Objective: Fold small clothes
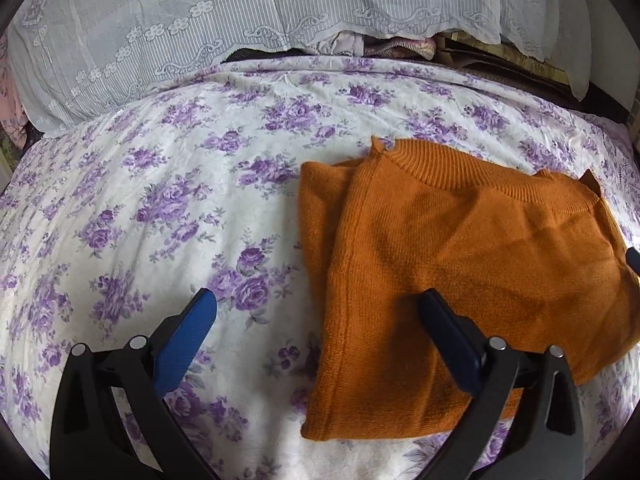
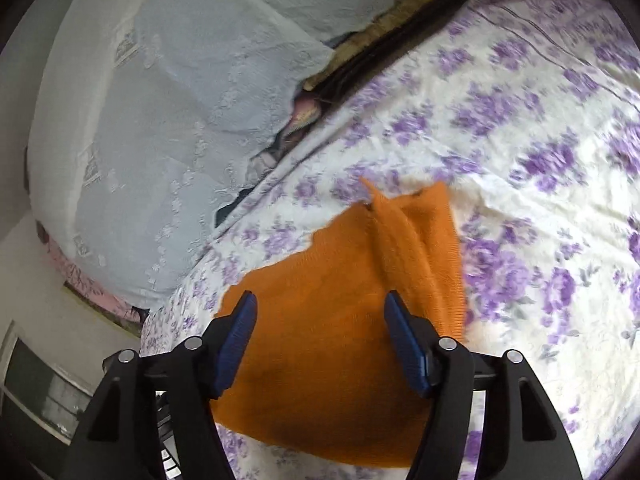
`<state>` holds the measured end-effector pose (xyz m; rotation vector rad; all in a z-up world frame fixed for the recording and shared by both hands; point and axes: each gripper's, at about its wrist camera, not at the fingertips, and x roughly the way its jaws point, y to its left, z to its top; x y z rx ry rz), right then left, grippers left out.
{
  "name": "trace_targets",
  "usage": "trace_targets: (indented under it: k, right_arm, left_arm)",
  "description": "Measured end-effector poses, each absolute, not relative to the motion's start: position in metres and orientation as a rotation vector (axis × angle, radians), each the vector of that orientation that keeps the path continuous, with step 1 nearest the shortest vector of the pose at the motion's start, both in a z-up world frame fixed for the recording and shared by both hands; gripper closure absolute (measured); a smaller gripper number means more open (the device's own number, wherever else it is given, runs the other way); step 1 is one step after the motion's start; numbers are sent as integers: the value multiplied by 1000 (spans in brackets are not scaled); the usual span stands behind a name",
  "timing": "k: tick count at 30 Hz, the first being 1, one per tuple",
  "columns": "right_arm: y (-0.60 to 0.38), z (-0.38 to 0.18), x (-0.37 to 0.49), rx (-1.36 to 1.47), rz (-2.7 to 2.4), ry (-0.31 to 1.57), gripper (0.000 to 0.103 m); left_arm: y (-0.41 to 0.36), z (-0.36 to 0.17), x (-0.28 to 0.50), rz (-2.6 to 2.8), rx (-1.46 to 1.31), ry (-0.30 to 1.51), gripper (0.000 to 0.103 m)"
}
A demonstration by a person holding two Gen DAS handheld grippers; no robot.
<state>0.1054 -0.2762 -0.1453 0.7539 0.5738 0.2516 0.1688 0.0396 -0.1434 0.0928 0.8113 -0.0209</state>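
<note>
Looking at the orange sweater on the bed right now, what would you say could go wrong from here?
1. The orange sweater lies partly folded with a loose flap along its left side; a careless grab may undo it.
2. Both hand-held grippers, left and right, are open and hold nothing, so a low pinch might also catch the floral bedsheet.
3. The right wrist view is blurred, hinting at quick motion, which could make the grasp miss.

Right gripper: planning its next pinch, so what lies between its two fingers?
In the right wrist view, the right gripper is open with only the orange sweater between its fingers, lying on the floral sheet.
</note>
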Motion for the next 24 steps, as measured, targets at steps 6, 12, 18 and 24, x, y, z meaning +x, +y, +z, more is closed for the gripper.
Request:
trace_targets:
  k: [6, 12, 18, 24]
  right_arm:
    - [-244, -136, 121, 728, 433, 570, 31]
    - [-231, -154, 153, 680, 413, 687, 37]
    - [-253, -145, 146, 703, 288, 630, 39]
    - [-228, -119, 179, 706, 371, 592, 34]
  left_arm:
    - [37, -130, 176, -19, 82, 763, 4]
    - [34, -148, 208, 43, 130, 830, 4]
    - [61, -142, 217, 25, -18, 873, 4]
    - [32, -114, 224, 10, 64, 776, 4]
